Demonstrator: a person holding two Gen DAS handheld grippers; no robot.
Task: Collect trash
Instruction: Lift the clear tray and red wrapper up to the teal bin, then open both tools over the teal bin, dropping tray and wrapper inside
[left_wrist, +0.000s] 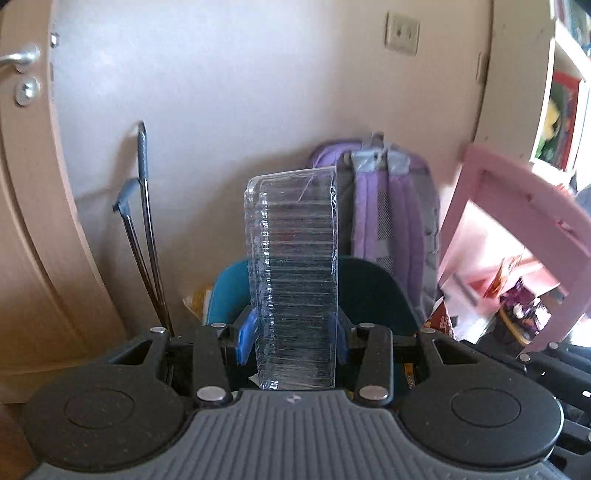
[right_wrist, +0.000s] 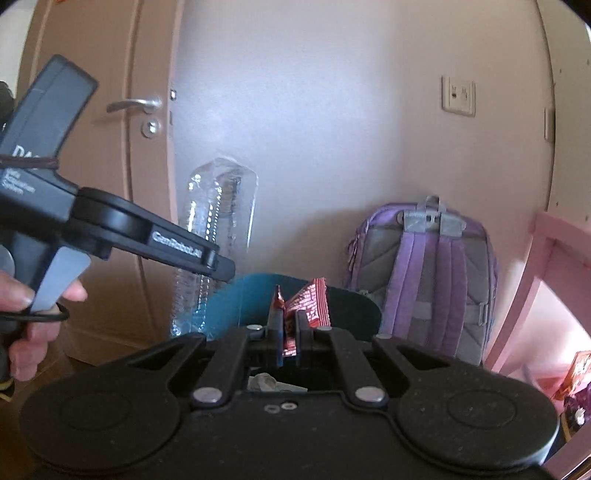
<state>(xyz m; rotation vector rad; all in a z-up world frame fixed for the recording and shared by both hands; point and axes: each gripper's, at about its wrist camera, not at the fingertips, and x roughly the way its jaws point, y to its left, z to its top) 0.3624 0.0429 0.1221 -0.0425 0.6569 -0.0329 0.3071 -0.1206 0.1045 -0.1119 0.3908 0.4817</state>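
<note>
1. A pale wall (left_wrist: 229, 110) fills the background of both views, with a light wooden door (right_wrist: 92, 110) at its left carrying a metal handle (right_wrist: 136, 104).
2. A pink piece of furniture (left_wrist: 517, 192) stands at the right; a few colourful packets (left_wrist: 521, 306) lie in its lower opening, too blurred to name.
3. A purple and grey backpack (right_wrist: 432, 273) leans upright against the wall, between the door and the pink furniture.
4. A teal bin (left_wrist: 369, 291) sits low in front of the backpack, directly beyond both grippers; only part of its rim shows.
5. The left gripper (left_wrist: 293, 332) is clamped on a clear ridged plastic tray (left_wrist: 295, 258), its blue pads pressing the tray's two long sides. The tray stands upright above the bin. In the right wrist view the same tray appears left of centre, before the door's edge.
6. A hand (right_wrist: 26, 317) at the left edge of the right wrist view holds the left gripper's handle.
7. The right gripper (right_wrist: 290, 332) is fully closed on a red foil wrapper (right_wrist: 306, 302), which sticks up crumpled from between the fingers, over the bin.
8. A thin dark metal stand (left_wrist: 144, 229) leans against the wall near the door.
9. A wall socket (right_wrist: 458, 95) sits high on the wall above the backpack.
</note>
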